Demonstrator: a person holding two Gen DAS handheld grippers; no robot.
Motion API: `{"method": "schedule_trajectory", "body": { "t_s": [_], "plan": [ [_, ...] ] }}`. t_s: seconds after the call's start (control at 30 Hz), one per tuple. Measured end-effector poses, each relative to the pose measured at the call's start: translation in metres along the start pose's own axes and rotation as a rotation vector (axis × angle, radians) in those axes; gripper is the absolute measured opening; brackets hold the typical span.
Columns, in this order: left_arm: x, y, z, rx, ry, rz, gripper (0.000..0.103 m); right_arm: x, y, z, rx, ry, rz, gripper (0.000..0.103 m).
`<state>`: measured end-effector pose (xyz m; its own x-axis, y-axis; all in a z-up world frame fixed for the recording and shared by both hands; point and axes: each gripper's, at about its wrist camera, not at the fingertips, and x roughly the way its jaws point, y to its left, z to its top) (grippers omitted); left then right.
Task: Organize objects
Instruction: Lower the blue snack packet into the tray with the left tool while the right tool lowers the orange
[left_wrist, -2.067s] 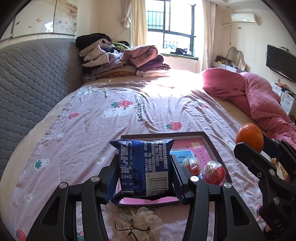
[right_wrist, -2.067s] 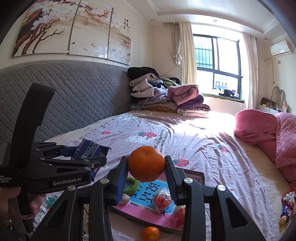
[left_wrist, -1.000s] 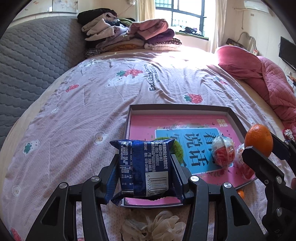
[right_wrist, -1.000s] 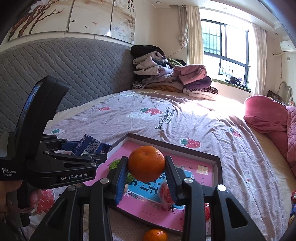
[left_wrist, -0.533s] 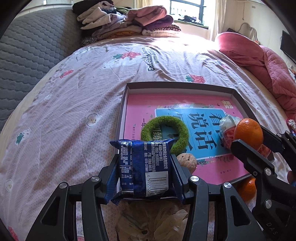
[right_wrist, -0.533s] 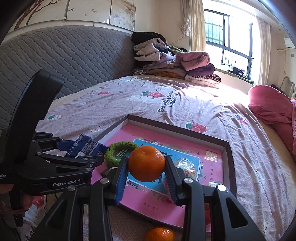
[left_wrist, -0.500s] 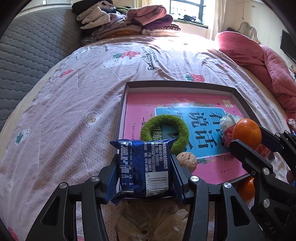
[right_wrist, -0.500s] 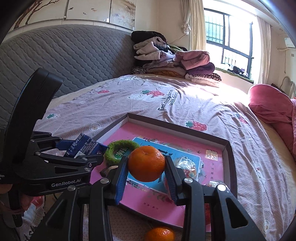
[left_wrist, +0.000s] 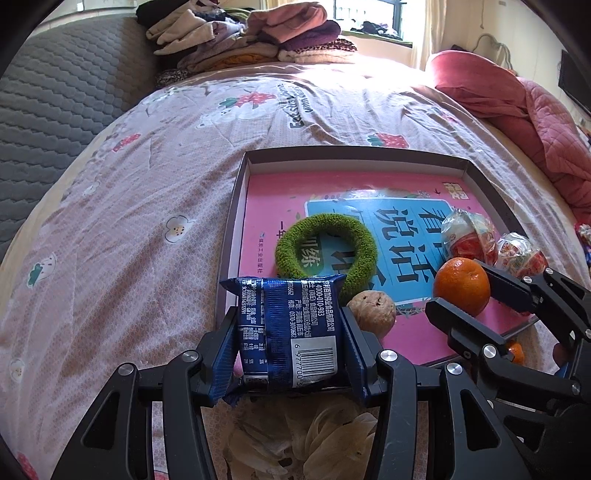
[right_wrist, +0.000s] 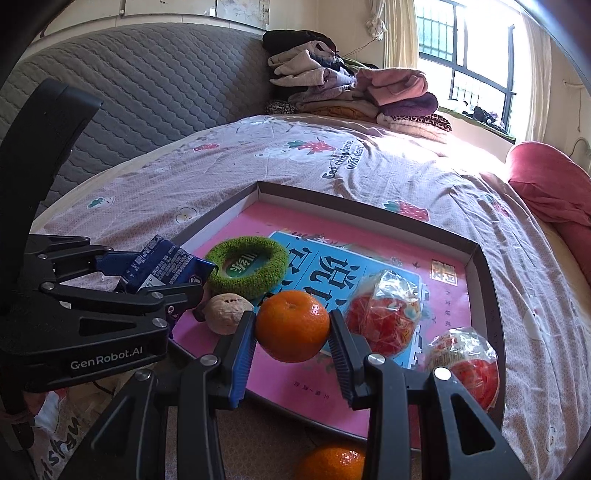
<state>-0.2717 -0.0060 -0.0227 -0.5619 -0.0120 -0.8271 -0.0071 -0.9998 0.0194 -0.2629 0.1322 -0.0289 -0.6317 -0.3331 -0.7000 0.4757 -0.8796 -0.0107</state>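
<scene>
Right wrist: jaws clamp the tangerine (right_wrist: 291, 325); left jaws clamp the blue packet (left_wrist: 290, 332).

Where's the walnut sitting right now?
The walnut lies in the tray's near-left corner, just in front of the green ring, between the two tools in both wrist views.

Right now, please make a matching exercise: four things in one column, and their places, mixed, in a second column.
Things:
1. blue snack packet
2. held orange
3. green knitted ring
4. second orange

Places:
A. lying inside the tray
B. between the right gripper's fingers
C. on the bedsheet, outside the tray's near edge
D. between the left gripper's fingers

Pairs: 1-D, 2-B, 3-A, 4-C
</scene>
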Motion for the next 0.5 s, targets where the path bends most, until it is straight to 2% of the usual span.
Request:
{"method": "schedule_trajectory", "body": {
  "t_s": [0.5],
  "plan": [
    [0.007,-0.003,-0.002,0.007,0.015,-0.008,0.053,0.016,-0.004,-0.007,0.032,0.065,0.009,0.039]
  ]
}}
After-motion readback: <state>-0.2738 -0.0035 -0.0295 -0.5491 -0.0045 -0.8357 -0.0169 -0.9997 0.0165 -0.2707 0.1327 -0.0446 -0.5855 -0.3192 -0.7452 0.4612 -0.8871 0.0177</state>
